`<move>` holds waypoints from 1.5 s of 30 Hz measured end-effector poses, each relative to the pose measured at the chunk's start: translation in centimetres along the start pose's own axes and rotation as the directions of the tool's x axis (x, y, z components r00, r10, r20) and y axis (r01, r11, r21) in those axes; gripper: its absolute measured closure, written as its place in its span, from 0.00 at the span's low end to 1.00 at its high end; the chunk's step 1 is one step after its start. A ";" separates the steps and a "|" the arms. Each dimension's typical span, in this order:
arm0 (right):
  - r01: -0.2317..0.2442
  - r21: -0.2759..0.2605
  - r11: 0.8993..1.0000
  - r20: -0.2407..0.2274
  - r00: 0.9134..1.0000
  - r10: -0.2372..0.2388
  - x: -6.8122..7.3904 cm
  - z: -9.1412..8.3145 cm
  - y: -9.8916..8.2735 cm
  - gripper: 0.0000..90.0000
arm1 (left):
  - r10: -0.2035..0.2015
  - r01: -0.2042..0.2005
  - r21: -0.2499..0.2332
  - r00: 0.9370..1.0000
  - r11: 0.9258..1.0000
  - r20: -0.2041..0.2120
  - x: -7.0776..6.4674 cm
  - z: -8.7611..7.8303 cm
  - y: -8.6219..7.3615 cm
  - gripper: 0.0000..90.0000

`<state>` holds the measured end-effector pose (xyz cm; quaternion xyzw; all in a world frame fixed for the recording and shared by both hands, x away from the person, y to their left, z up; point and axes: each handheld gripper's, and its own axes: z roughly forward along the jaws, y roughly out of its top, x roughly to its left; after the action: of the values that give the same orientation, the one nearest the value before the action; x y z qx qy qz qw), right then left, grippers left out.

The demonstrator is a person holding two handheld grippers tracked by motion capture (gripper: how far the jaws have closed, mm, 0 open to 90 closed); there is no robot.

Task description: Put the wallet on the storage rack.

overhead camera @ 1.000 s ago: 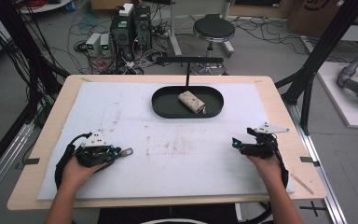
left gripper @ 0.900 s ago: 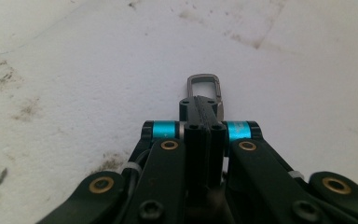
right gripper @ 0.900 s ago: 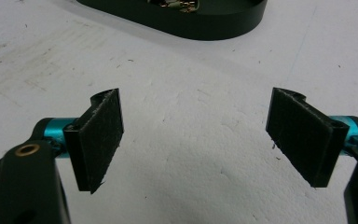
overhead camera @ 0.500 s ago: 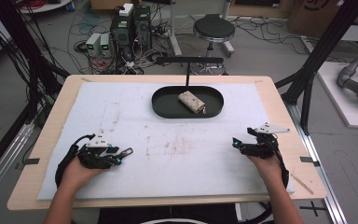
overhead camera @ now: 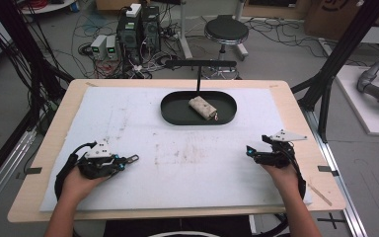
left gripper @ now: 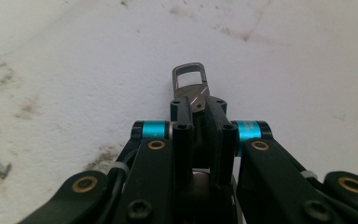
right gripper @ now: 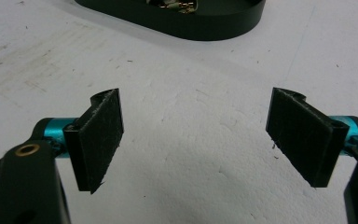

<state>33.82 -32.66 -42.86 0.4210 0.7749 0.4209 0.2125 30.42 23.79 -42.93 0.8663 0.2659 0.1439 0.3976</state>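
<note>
A wooden table [overhead camera: 296, 106] is covered by a white foam mat [overhead camera: 187, 148]; brown smudges are seen on the mat near its middle. A black oval tray [overhead camera: 175, 112] is set on the far part of the mat; a small pale pouch [overhead camera: 202, 107] is laid inside the tray, tilted, with a little gold clasp at its end. A black T-shaped stand [overhead camera: 200, 64] is seen just behind the tray.

The left gripper [overhead camera: 123, 161] is held low at the near left of the mat by a hand [overhead camera: 81, 180]; its jaws are squeezed together on a small metal clip [left gripper: 191, 84]; in the left gripper view the clip is seen poking out past the jaw tips, with a square loop at its end and the mat under it. The clip is well apart from the tray.

The right gripper [overhead camera: 252, 153] is held at the near right of the mat by the other hand [overhead camera: 282, 174]; its jaws are spread wide and nothing is held between them; in the right gripper view its two dark pads [right gripper: 100, 137] are seen far apart over bare mat, and the tray is seen beyond them. A grey three-cornered plate [overhead camera: 287, 135] is seen on top of the right gripper.

A round black stool [overhead camera: 226, 30], grey computer boxes [overhead camera: 138, 24] and many cables are seen on the floor behind the table.
</note>
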 end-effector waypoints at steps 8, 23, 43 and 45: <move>0.000 -0.003 1.000 0.001 1.000 0.000 0.0 0.0 0.0 0.21 | 0.005 -0.005 -0.095 1.000 0.995 -0.002 -0.3 -0.8 0.9 0.91; -0.009 -0.028 1.000 0.001 1.000 0.009 -0.2 -0.1 0.2 0.22 | 0.034 -0.039 -0.246 0.999 0.968 -0.022 0.5 -1.6 5.9 0.91; -0.024 -0.032 0.999 -0.011 1.000 0.024 -0.6 -0.1 0.1 0.22 | 0.059 -0.096 -0.309 0.990 0.946 -0.126 3.6 -0.2 15.1 0.91; -0.027 -0.032 0.999 -0.011 1.000 0.027 -0.6 -0.1 0.1 0.21 | 0.067 -0.107 -0.313 0.989 0.944 -0.135 4.0 0.1 16.3 0.91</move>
<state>34.15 -33.18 -42.73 0.4256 0.7633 0.4385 0.2095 39.40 17.23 -30.38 0.7910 0.2242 0.2552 0.5088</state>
